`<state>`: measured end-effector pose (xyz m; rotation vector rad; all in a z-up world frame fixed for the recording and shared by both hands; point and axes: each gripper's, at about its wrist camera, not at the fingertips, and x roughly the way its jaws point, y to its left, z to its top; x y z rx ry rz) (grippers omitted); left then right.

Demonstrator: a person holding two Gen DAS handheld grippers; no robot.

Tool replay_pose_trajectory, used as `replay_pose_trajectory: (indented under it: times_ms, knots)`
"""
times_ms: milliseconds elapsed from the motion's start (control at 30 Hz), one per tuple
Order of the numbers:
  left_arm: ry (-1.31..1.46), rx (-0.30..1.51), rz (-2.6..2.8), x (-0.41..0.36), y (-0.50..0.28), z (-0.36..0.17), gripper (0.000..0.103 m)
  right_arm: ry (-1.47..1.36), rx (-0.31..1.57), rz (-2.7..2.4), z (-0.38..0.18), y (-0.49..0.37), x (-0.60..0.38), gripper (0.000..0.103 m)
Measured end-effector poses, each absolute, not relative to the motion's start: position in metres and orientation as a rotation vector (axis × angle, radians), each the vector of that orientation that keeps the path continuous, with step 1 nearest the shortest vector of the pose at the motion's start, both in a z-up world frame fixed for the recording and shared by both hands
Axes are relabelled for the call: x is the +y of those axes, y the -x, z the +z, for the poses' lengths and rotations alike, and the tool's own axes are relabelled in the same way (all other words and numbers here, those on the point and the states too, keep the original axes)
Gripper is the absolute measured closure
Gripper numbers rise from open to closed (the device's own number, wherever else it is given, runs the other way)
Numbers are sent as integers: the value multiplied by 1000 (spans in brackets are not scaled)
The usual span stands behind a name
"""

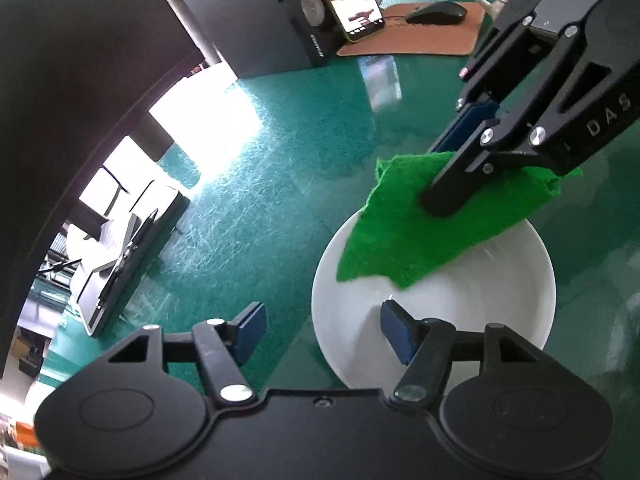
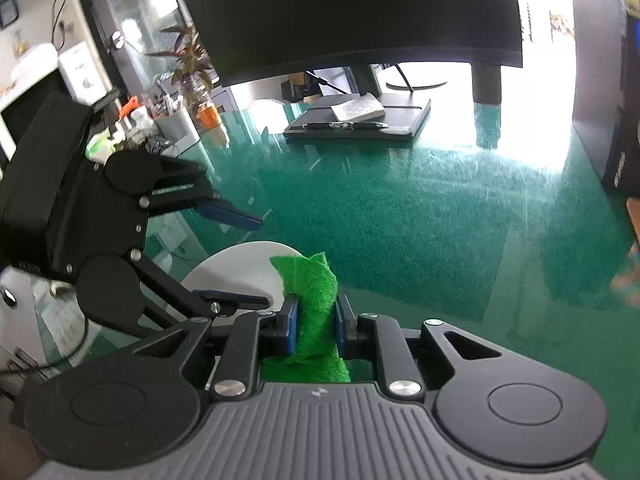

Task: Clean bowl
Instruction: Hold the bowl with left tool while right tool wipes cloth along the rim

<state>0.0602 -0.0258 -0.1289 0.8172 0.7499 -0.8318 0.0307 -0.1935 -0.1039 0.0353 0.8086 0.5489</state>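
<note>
Crowding desk: monitor (image 2: 360, 12), speaker (image 1: 256, 28), notebook (image 2: 360, 120)

A round, white, glossy ceramic bowl (image 1: 460, 312) stands upright on the green, scratched glass-topped surface (image 1: 280, 168). Its inside looks plain and shiny. A bright green, fuzzy felt-like scouring cloth (image 1: 412, 232), folded to a rough triangle, hangs over the bowl's far rim, its lower corner dipping inside. The cloth's upper part is pinched between the blue pads of the right gripper (image 2: 316, 326). One blue pad of the left gripper (image 1: 322, 330) sits inside the bowl, the other outside its near wall.
</note>
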Motion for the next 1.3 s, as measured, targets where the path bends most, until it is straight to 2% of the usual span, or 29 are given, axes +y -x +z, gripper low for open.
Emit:
replay_pose_trajectory:
  times_ms: [33,100,267,833,1067,1300]
  knots:
    - [-785,787,-838,-26,-63,-128,63,-19,804,552,-104,-30,-192,86]
    - [-717,862,-846,-26,-69,-127,73,-9,805,558,-104,-31,-192,86]
    - [-683,898,-905,-22,-78,-127,76,52,816,574,-100,-33,-189,86]
    - [-706,926,-1039,-16,-88,-130,78,346,833,748,-87,-75,-133,88]
    - [-714,907,-1010,-17,-83,-129,77,298,921,687,-89,-54,-165,89]
    - [-748,870,-945,-22,-72,-128,75,332,871,651,-93,-61,-152,88]
